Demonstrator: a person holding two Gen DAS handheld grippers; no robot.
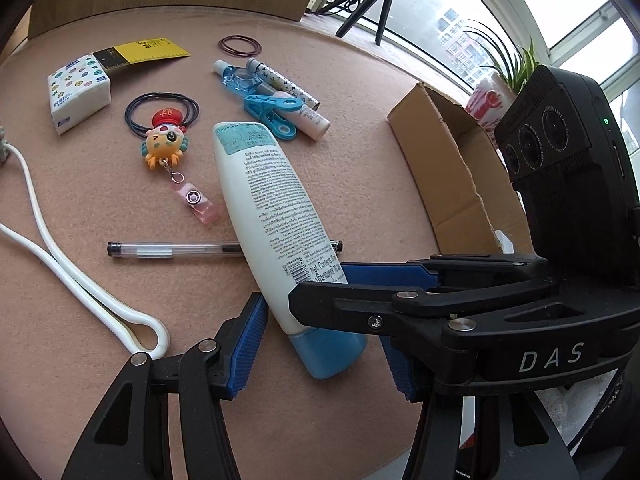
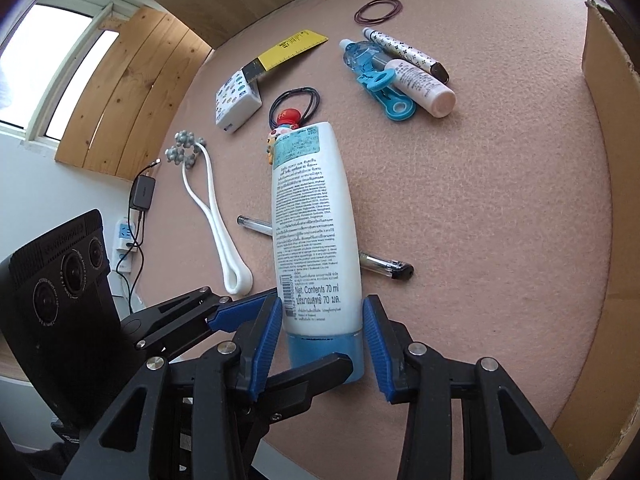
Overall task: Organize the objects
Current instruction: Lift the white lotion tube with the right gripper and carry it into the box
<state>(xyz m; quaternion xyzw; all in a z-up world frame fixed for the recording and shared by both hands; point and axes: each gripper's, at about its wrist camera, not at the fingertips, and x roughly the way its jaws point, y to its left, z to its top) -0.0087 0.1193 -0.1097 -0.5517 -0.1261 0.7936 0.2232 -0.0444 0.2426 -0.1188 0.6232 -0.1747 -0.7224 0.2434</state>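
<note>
— What do I have?
— My right gripper clamps the white lotion bottle at its blue cap end, above the table's middle. My left gripper is spread wide around that cap.
— The cardboard box?
— At the right edge; I can't see inside.

White lotion tube with blue cap, tilted over clear pen, apparently lifted off pink mat

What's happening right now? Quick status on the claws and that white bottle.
Right gripper shut on white bottle, near its blue cap. Left gripper open around the cap end. Clear pen lies behind the bottle; cardboard box stands open to the right.
</note>
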